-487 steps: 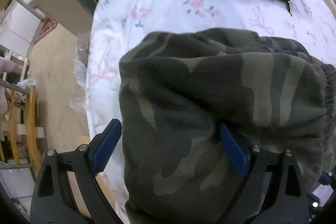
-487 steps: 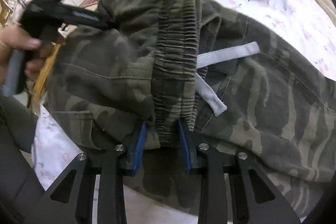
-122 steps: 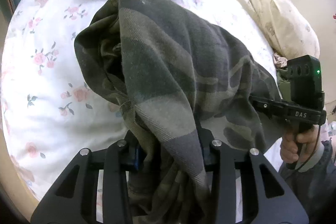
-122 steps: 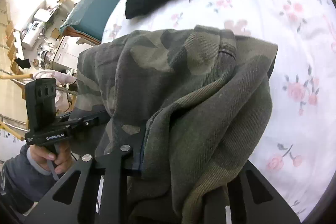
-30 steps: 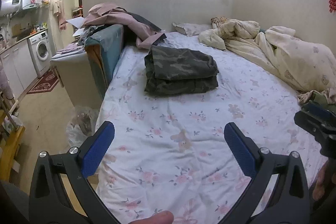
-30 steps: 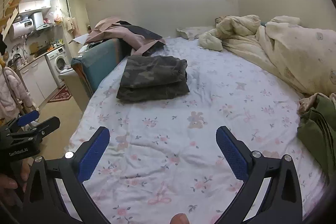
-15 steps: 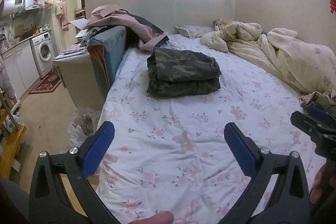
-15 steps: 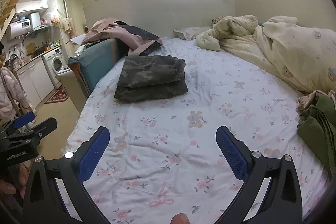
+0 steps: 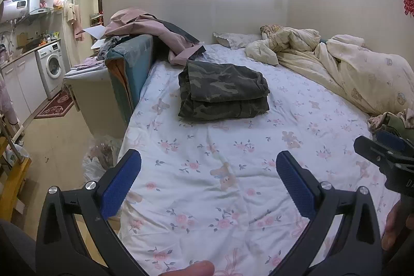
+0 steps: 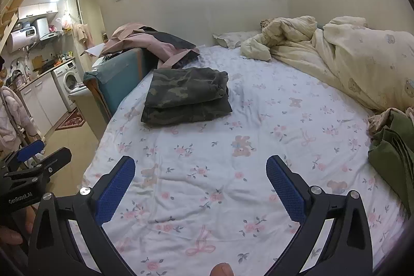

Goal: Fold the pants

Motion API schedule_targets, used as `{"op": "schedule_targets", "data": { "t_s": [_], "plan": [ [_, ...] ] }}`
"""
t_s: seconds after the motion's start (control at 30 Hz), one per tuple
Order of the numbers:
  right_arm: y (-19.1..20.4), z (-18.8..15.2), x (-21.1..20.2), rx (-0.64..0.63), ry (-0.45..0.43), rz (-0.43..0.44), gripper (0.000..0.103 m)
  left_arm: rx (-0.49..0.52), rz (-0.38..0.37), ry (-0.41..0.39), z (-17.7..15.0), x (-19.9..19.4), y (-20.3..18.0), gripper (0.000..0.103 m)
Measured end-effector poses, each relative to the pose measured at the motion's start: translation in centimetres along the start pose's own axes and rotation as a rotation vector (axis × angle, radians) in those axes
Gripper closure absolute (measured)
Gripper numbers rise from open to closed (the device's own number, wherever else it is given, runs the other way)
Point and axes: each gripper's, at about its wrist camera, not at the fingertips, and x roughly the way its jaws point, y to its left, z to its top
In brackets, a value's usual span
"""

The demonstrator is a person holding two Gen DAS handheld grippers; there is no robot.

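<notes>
Both my left gripper [image 9: 208,180] and right gripper [image 10: 200,183] gape wide, holding nothing, over bare floral sheet [image 9: 233,172]; the folded camouflage pants [image 9: 222,92] lie at twelve o'clock near the bed's nine-o'clock edge, long axis crosswise.

Both wrist views look from the foot of the bed [image 9: 233,172] toward the far wall, well back from the folded camouflage pants [image 9: 222,92] at about 12 o'clock in each. They share the bed, the pants and the quilt [image 10: 349,64]. Each catches the other gripper at its edge: left view at 3 o'clock, right view at 9 o'clock.
</notes>
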Motion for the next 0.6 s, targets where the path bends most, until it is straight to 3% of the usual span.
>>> {"op": "schedule_targets", "data": {
  "t_s": [0.6],
  "plan": [
    [0.48,-0.2,0.52,-0.026,0.012,-0.005,0.0,-0.001,-0.004,0.0,0.0,-0.02,-0.24,0.0]
  ]
}}
